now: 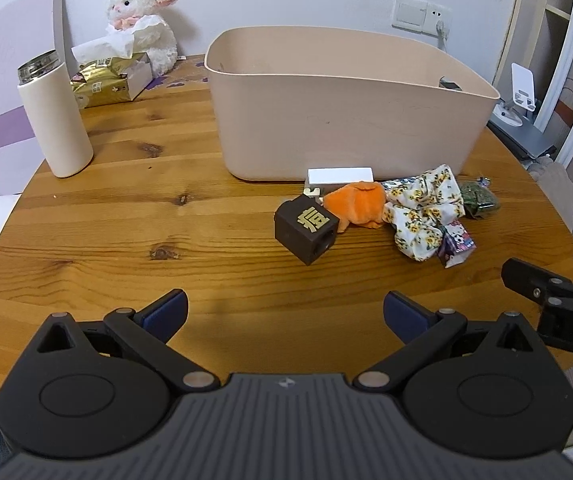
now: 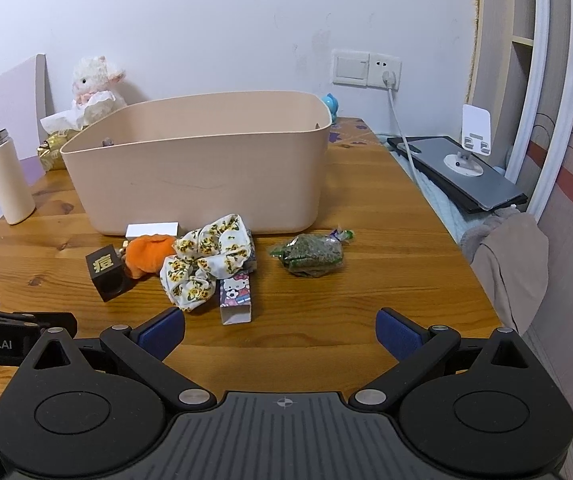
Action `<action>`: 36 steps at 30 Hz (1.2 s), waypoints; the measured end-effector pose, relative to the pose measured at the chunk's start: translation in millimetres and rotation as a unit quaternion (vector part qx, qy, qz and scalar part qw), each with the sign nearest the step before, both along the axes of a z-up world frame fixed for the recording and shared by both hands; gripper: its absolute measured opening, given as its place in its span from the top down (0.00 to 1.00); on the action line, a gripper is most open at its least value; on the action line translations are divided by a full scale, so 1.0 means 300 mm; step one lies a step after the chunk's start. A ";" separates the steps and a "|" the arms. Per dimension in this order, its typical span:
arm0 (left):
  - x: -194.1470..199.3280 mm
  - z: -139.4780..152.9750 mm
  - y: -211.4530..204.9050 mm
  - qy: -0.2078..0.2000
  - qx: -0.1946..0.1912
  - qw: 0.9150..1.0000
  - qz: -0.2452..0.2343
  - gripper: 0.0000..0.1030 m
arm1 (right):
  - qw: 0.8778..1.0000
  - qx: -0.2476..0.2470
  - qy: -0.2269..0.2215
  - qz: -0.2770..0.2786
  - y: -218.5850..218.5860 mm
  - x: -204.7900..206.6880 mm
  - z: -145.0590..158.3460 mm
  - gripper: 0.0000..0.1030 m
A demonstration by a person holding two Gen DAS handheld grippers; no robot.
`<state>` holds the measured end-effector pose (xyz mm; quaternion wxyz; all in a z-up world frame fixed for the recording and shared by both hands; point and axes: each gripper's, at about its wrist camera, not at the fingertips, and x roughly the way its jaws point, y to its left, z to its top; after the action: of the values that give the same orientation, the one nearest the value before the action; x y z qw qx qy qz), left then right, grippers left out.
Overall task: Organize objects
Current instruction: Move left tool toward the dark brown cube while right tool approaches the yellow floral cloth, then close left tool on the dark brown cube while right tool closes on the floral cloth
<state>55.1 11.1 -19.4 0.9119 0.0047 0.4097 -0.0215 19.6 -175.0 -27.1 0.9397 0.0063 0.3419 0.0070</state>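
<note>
A beige bin (image 1: 338,120) (image 2: 206,176) stands on the round wooden table (image 1: 126,220). In front of it lie a dark cube with a gold character (image 1: 306,229) (image 2: 107,272), an orange plush (image 1: 356,203) (image 2: 148,254), a floral scrunchie (image 1: 426,208) (image 2: 206,264), a small cartoon-cat box (image 1: 457,244) (image 2: 236,298), a green snack packet (image 1: 480,196) (image 2: 310,256) and a white flat box (image 1: 340,176) (image 2: 152,230). My left gripper (image 1: 285,314) is open, short of the cube. My right gripper (image 2: 280,332) is open, short of the small box.
A white thermos (image 1: 56,116) (image 2: 6,178) stands at the left. A plush lamb (image 1: 142,20) and a tissue pack (image 1: 110,80) sit at the back left. Beside the table on the right lie a laptop (image 2: 466,178) with a phone stand (image 2: 472,140), and a cable (image 2: 402,140).
</note>
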 end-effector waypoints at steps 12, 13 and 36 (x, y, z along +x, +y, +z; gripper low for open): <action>0.110 -0.041 -0.005 0.005 0.014 1.000 -0.003 0.00 | 1.000 -0.003 -0.003 0.017 0.029 0.111 -0.009 0.02; 0.121 -0.045 -0.004 0.007 0.016 1.000 -0.003 0.00 | 1.000 -0.006 -0.004 0.019 0.035 0.122 -0.008 0.03; 0.327 -0.136 0.060 0.025 -0.016 0.999 -0.031 0.13 | 0.998 -0.022 0.018 0.061 0.130 0.327 -0.069 0.33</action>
<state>153.2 29.1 -60.0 0.9003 0.0020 0.4316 -0.0561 117.7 -135.9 -47.8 0.9311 -0.0354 0.3585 0.0568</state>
